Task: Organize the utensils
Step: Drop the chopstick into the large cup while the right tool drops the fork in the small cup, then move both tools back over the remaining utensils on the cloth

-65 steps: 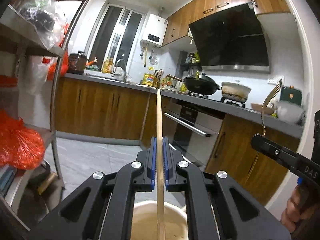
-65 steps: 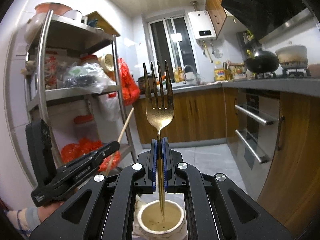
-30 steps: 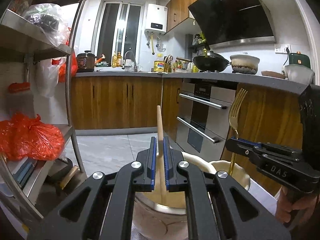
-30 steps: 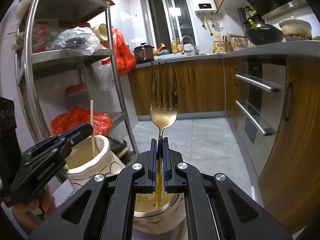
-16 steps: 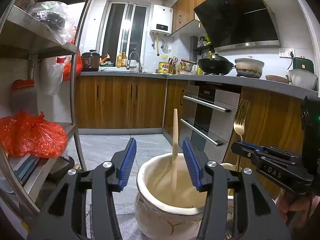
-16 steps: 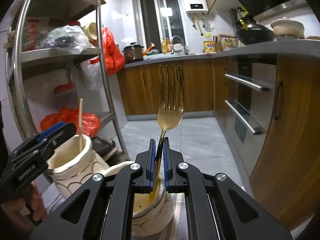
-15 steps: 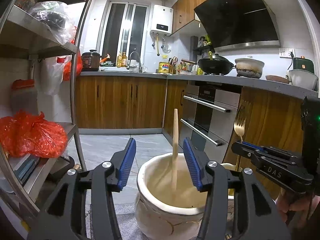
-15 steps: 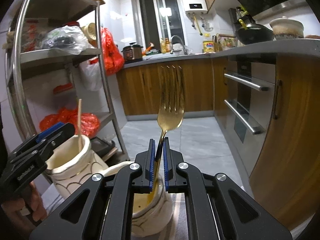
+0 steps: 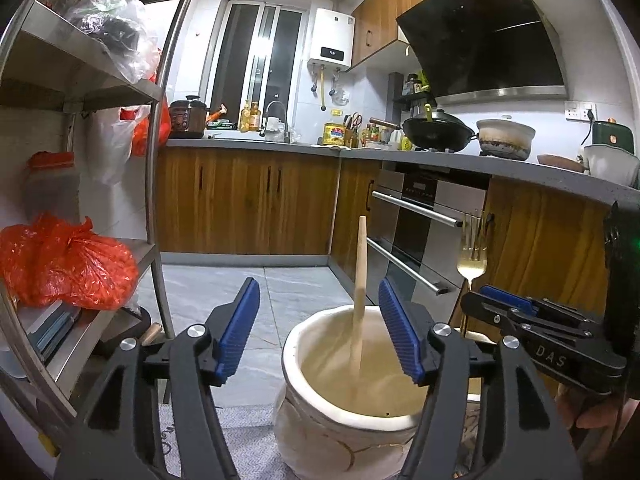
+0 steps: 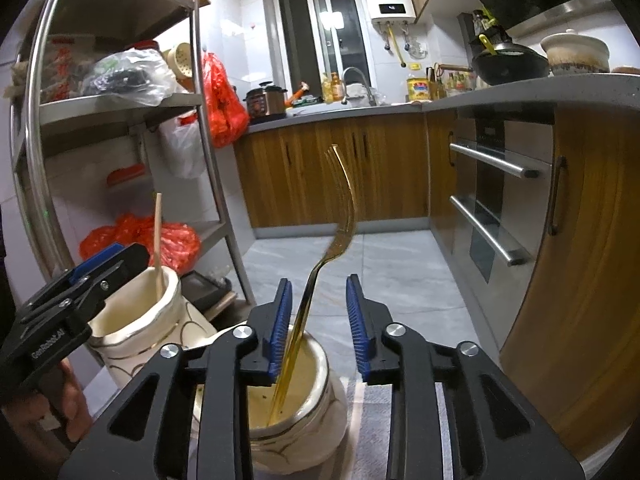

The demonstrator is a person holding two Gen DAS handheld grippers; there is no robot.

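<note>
Over the two ceramic jars, both grippers have just been opening: the left gripper [image 9: 319, 322] stands wide around the wooden stick [image 9: 359, 284] resting in the larger jar [image 9: 352, 408]. The right gripper [image 10: 319, 322] has freed the gold fork [image 10: 320, 272], which leans in the smaller jar [image 10: 296, 420] against one pad. Next, I judge, both should back away cleanly. Only the right view shows the fork's handle inside its jar.

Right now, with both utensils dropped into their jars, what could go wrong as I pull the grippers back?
The gold fork leans in the small jar, close against the right hand-held gripper's left pad, whose jaws have just been opening; pulling back could drag it or tip the jar. The left hand-held gripper, also just opened, straddles the wooden chopstick above the large jar; a sideways move could knock it.
</note>
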